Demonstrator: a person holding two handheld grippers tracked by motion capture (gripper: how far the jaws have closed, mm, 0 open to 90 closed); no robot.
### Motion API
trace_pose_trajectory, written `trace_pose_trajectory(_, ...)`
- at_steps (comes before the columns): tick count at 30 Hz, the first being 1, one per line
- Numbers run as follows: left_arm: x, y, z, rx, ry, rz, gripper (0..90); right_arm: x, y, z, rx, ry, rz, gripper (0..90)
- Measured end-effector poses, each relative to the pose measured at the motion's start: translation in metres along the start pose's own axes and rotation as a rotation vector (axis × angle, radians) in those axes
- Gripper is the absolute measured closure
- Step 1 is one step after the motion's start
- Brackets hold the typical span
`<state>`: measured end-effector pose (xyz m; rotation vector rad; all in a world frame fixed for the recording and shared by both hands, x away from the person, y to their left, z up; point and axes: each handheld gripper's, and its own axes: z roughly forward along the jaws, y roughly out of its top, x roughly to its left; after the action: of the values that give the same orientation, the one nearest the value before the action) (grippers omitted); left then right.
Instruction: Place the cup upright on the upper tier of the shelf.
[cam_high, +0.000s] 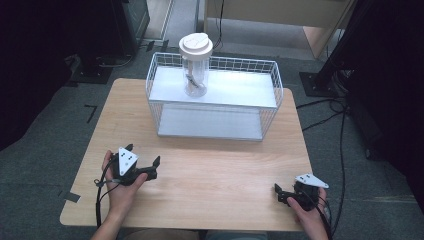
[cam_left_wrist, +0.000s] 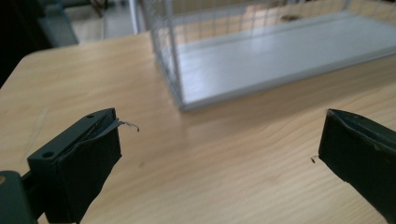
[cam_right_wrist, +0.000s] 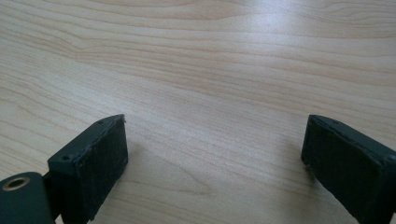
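Note:
A clear jar (cam_high: 195, 65) with a white lid stands upright on the upper shelf of a white wire basket (cam_high: 270, 117) at the far middle of the wooden table (cam_high: 215, 170); something small lies inside the jar. My left gripper (cam_high: 143, 154) rests near the front left, open and holding nothing. In the left gripper view, its jaws (cam_left_wrist: 219, 140) are wide apart and face the basket's corner (cam_left_wrist: 175, 70). My right gripper (cam_high: 278, 194) sits at the front right, also open. In the right gripper view, bare tabletop (cam_right_wrist: 201, 60) lies between its spread jaws (cam_right_wrist: 212, 149).
Dark equipment stands (cam_high: 95, 35) flank the table at the back left and the right (cam_high: 350, 45). Cables (cam_high: 340, 115) run over the grey floor on the right. A pale wooden cabinet (cam_high: 280, 15) stands behind the basket.

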<state>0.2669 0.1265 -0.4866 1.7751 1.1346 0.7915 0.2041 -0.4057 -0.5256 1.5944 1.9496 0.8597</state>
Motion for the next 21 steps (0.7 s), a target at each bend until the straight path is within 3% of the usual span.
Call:
trace_pose_trajectory(8,0.015,-0.02,-0.009,0.095,0.039,-0.016,0.0,0.0,0.0,0.0,0.0,0.0,0.0,6.9)
trace_pose_trajectory(16,0.033,-0.044,-0.022,0.23,0.071,-0.026,0.0,0.0,0.0,0.0,0.0,0.0,-0.001,7.0)
trace_pose_trajectory(18,0.038,-0.046,-0.025,0.238,0.077,-0.042,0.0,0.0,0.0,0.0,0.0,0.0,-0.001,7.0)
trace_pose_trajectory(21,0.043,-0.048,-0.026,0.291,0.092,-0.034,0.0,0.0,0.0,0.0,0.0,0.0,-0.001,7.0)
